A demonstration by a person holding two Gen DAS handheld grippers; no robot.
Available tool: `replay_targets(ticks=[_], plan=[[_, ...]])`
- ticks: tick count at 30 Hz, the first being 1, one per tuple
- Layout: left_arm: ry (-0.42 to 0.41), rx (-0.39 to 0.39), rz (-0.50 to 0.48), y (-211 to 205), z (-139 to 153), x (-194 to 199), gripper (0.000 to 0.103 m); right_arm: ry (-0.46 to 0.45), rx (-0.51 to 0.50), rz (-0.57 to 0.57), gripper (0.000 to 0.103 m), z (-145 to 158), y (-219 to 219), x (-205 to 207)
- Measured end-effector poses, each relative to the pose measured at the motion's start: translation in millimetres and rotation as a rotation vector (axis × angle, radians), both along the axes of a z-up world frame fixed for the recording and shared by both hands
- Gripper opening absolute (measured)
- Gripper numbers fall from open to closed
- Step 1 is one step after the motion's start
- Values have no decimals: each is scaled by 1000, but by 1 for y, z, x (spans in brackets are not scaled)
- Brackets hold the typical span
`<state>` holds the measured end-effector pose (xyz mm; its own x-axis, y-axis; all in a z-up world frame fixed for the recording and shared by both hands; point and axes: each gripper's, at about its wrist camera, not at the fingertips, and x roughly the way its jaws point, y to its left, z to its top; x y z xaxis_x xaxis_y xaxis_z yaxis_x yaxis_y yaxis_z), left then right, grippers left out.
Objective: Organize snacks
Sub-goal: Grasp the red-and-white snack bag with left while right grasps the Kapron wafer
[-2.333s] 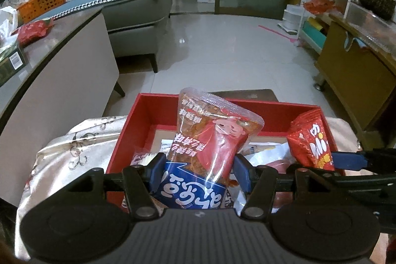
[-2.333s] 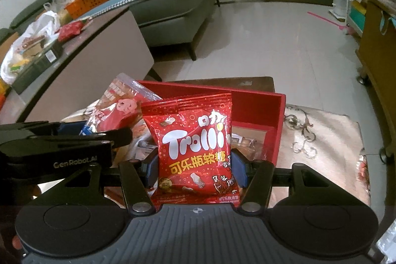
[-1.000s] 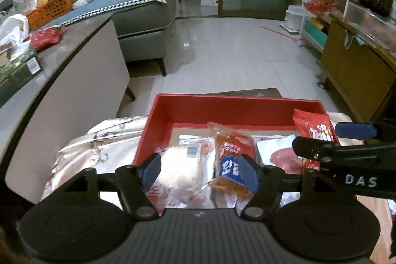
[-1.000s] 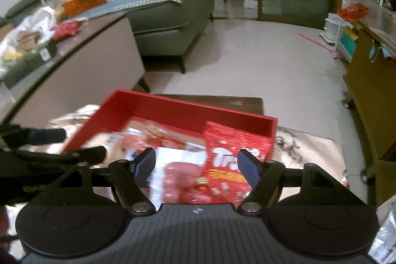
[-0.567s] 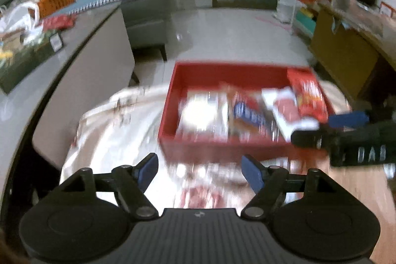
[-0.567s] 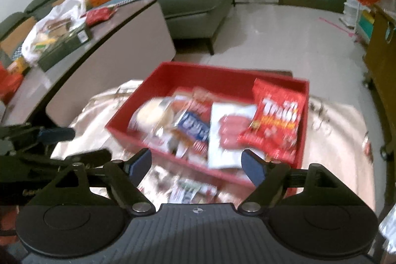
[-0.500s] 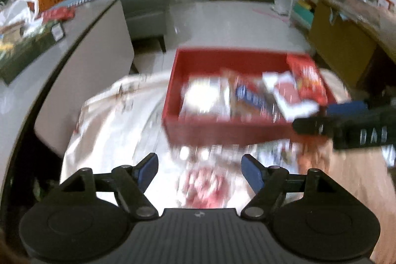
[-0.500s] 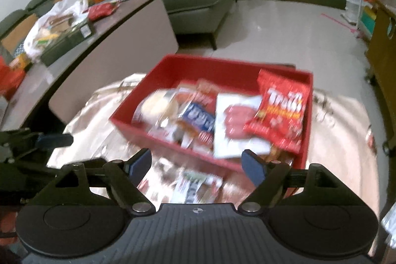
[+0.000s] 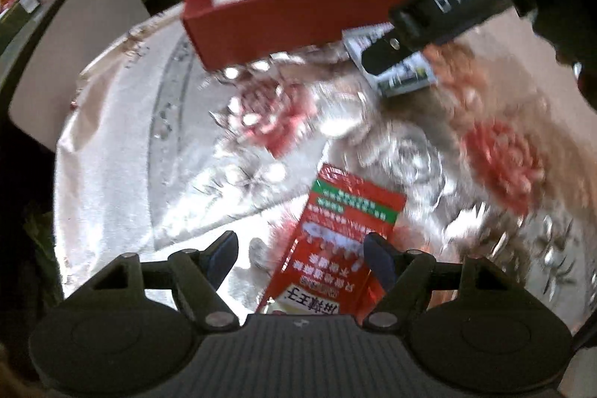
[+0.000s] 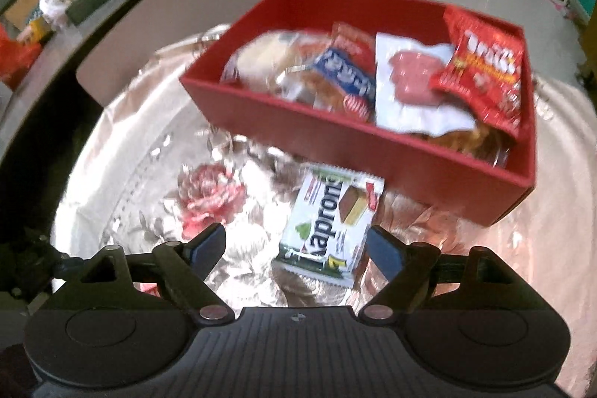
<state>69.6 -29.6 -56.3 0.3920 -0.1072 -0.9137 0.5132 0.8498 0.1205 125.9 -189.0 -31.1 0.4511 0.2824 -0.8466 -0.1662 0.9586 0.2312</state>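
Your left tongs [image 9: 303, 254] are spread open above a red snack packet with a green band [image 9: 345, 234] lying flat on the desk's floral cloth [image 9: 179, 144]; neither finger touches it. Your right tongs [image 10: 296, 247] also gape open, with the white Kaprone wafer packet [image 10: 330, 224] lying between them, just in front of the red box [image 10: 373, 144]. Inside the box sit a Trolli bag [image 10: 485, 77], a white sausage pack [image 10: 410, 81], a blue-labelled packet [image 10: 345, 73] and a bun [image 10: 266, 56].

Wafer packet [image 10: 332, 224] lies on the tablecloth [image 10: 149, 152] — just before the snack-filled box [image 10: 373, 152].
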Motion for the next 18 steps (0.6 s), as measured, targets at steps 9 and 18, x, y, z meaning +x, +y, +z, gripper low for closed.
replay_targets(ticks=[9,18], plan=[[-8,44,-82,-11,-12,-15,71,79,31,-56,88,-26,-7,18],[21,6,-40,-12,-6,-19,52,15,-137,-8,98,-38,23,29]])
